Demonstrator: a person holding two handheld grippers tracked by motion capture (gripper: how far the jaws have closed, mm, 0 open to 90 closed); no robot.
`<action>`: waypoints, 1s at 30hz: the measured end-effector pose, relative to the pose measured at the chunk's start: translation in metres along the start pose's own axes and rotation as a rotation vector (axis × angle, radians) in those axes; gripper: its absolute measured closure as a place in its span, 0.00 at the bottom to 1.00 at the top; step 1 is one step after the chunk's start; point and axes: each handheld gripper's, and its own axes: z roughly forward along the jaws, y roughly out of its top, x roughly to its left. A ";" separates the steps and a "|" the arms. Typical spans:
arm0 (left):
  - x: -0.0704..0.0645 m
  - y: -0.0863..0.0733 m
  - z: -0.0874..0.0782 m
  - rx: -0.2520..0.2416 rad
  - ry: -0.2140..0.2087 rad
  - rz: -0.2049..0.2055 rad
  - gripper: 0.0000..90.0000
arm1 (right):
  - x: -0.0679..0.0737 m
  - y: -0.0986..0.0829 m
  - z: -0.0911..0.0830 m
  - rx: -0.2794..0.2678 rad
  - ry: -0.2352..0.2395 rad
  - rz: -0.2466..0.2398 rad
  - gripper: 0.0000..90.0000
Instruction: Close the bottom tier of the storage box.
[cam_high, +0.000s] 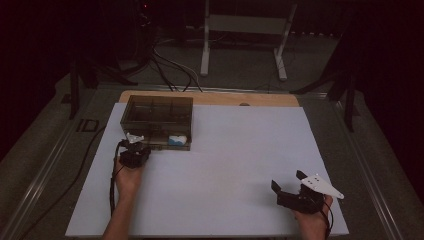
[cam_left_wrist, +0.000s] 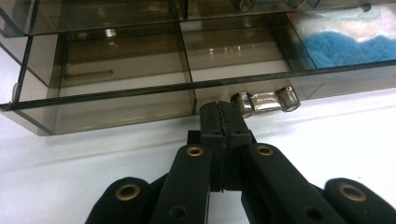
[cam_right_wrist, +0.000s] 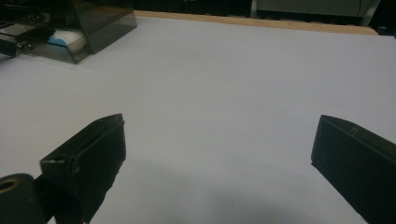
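A smoky clear plastic box (cam_high: 157, 112) stands at the back left of the white mat, and its bottom drawer (cam_left_wrist: 116, 109) is pulled out toward me. The drawer has several compartments; a blue and white cloth-like thing (cam_left_wrist: 348, 44) (cam_high: 176, 140) lies in the right one. My left gripper (cam_left_wrist: 223, 114) (cam_high: 133, 142) is shut, its tips at the drawer's front wall just left of the chrome handle (cam_left_wrist: 265, 100), with nothing seen between the jaws. My right gripper (cam_high: 288, 180) (cam_right_wrist: 222, 126) stands wide open over bare mat at the front right.
The white mat (cam_high: 230, 165) covers most of a wooden table, whose edge (cam_high: 270, 99) shows at the back. Beyond it are a white stand (cam_high: 245, 30) and cables on the dark floor. The box (cam_right_wrist: 100, 21) sits far off to the right gripper's upper left.
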 end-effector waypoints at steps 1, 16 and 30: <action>0.000 0.000 0.000 -0.001 0.000 -0.001 1.00 | 0.000 0.000 0.000 0.000 0.000 0.000 0.03; -0.002 0.005 0.002 -0.009 -0.002 -0.004 1.00 | 0.000 0.000 0.000 -0.001 -0.001 0.001 0.03; -0.003 0.007 0.004 -0.010 -0.001 -0.002 1.00 | 0.000 0.000 0.000 0.002 0.001 0.001 0.03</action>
